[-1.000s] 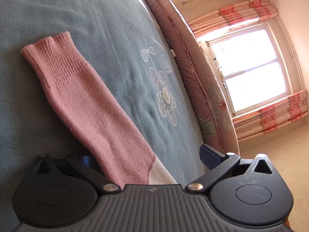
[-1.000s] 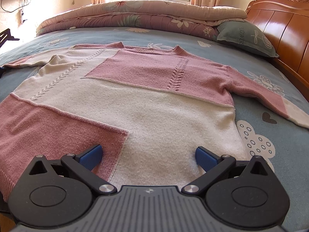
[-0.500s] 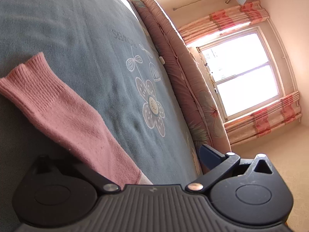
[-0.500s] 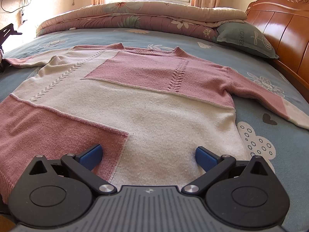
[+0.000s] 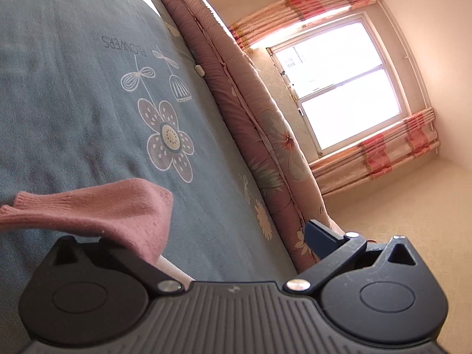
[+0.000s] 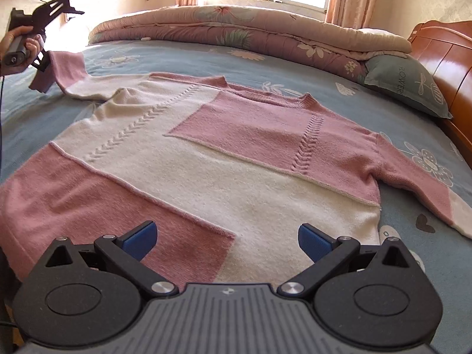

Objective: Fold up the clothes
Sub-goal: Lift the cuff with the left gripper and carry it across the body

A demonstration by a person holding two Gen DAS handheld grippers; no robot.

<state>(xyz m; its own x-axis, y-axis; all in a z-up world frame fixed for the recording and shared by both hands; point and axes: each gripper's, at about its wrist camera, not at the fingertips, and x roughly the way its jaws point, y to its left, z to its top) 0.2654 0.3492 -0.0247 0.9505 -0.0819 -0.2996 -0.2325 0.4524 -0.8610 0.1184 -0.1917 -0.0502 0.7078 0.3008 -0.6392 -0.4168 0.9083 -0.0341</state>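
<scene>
Left tongs (image 5: 224, 236): near finger hidden under pink sleeve (image 5: 118, 209), only far blue pad (image 5: 317, 240) visible; sleeve draped over hidden finger, whether clamped, cannot tell. Right view: left tongs (image 6: 41, 59) small, hand (image 6: 20, 44) on handle, sleeve end (image 6: 66, 69) lifted off bed. Sweater (image 6: 206, 162), pink and cream, flat on blue floral bedspread (image 6: 295, 70); right sleeve cut off at frame edge. Rolled quilt (image 6: 236, 32), pillow (image 6: 404, 85), wooden headboard (image 6: 448, 59), window (image 5: 342, 82), curtains. Right tongs (image 6: 227, 239) spread wide, empty, low over hem.
</scene>
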